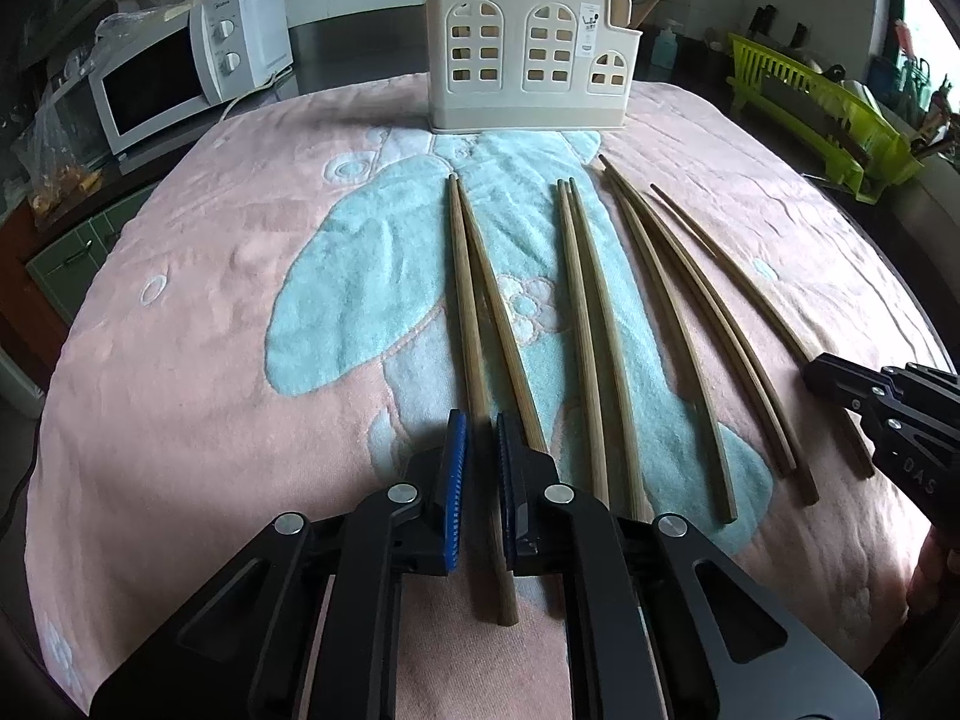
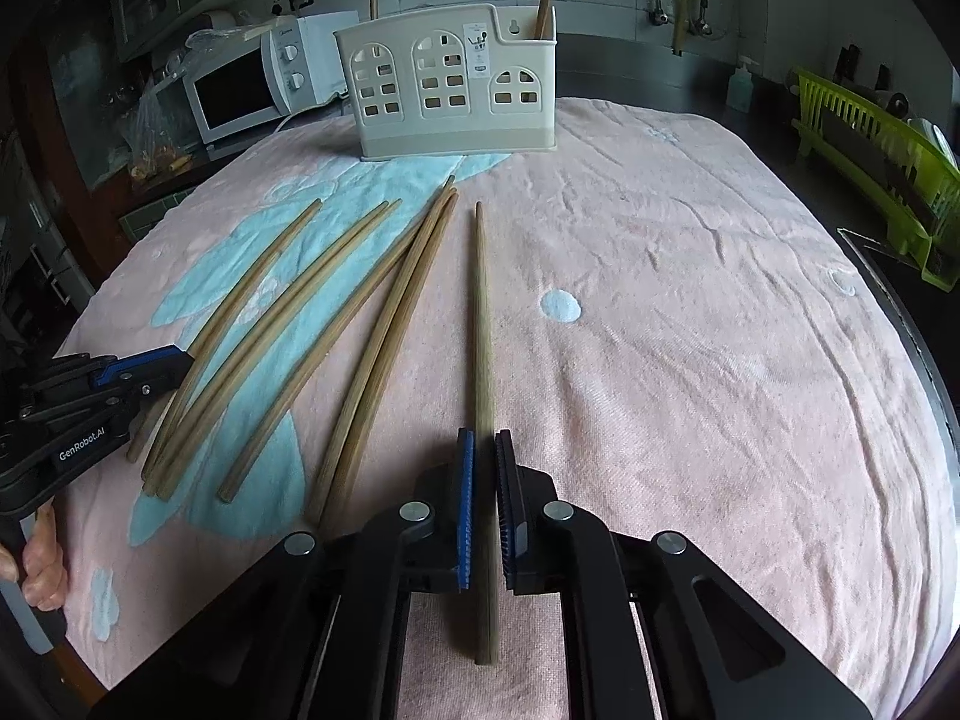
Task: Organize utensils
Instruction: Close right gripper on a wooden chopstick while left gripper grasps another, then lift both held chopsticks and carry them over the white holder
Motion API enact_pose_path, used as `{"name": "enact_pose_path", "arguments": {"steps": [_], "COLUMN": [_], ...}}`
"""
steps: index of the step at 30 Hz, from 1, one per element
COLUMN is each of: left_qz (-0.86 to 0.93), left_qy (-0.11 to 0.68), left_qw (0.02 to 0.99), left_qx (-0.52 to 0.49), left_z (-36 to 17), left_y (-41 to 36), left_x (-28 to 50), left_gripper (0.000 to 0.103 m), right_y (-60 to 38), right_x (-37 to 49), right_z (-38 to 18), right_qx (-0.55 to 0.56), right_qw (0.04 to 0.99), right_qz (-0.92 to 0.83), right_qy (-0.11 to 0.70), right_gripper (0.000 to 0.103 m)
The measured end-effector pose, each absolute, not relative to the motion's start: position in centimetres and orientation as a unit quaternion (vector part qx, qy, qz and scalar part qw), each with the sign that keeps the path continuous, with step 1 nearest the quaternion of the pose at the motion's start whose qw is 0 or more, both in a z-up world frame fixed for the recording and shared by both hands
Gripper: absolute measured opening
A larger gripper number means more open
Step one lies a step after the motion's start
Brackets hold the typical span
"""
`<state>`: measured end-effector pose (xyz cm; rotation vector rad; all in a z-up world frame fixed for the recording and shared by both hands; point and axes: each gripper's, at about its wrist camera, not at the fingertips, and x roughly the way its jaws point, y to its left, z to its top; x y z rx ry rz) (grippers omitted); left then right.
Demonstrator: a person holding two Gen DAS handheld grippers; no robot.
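Note:
Several wooden chopsticks lie on a pink and blue towel (image 1: pixel 210 300). A cream utensil holder (image 1: pixel 528 54) with window cut-outs stands at the far edge; it also shows in the right wrist view (image 2: pixel 456 84) with one stick standing in its right compartment. My left gripper (image 1: pixel 480 480) is closed around the leftmost chopstick (image 1: pixel 465 300) near its thick end. My right gripper (image 2: pixel 483 504) is closed around a single chopstick (image 2: pixel 482 330) lying apart on the right. Each gripper shows at the edge of the other's view.
A white microwave (image 1: pixel 180 72) stands at the back left beside a plastic bag. A green dish rack (image 1: pixel 822 114) stands at the right. A soap bottle (image 2: pixel 741 84) is on the dark counter behind the towel.

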<state>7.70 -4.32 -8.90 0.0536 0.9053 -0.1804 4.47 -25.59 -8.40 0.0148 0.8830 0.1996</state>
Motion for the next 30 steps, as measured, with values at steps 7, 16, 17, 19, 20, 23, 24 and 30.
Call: {"name": "enact_pose_path", "arguments": {"steps": [7, 16, 17, 19, 20, 23, 24, 30], "left_qz": [-0.107, -0.123, -0.122, -0.122, -0.121, -0.119, -0.119, -0.114], "left_qy": [0.442, 0.408, 0.403, 0.398, 0.397, 0.389, 0.387, 0.363], "left_qw": [0.891, 0.903, 0.906, 0.908, 0.909, 0.912, 0.913, 0.923], "left_qx": [-0.011, -0.043, -0.044, -0.044, -0.046, -0.052, -0.055, -0.06], "left_z": [-8.4, -5.9, -5.6, -5.3, -5.2, -4.8, -4.6, -3.2], "left_y": [-2.8, -1.6, -1.5, -1.4, -1.4, -1.0, -0.9, -0.3], "left_x": [7.8, 6.8, 6.8, 6.7, 6.7, 6.6, 6.6, 6.6], "left_gripper": [0.006, 0.005, 0.005, 0.005, 0.005, 0.005, 0.005, 0.005], "right_y": [-25.9, -25.3, -25.3, -25.3, -25.3, -25.1, -25.1, -25.4], "right_x": [3.4, 2.8, 2.8, 2.8, 2.8, 2.8, 2.9, 2.9], "right_z": [-6.6, -4.6, -4.6, -4.8, -4.8, -5.0, -5.2, -5.1], "right_qx": [0.007, -0.006, -0.006, -0.003, -0.003, -0.007, -0.007, 0.003], "right_qw": [0.91, 0.919, 0.918, 0.918, 0.917, 0.914, 0.913, 0.914], "right_qz": [0.1, 0.107, 0.107, 0.107, 0.106, 0.109, 0.109, 0.11], "right_qy": [0.402, 0.38, 0.382, 0.383, 0.384, 0.39, 0.392, 0.391], "right_gripper": [0.007, 0.007, 0.007, 0.007, 0.007, 0.007, 0.007, 0.007]}}
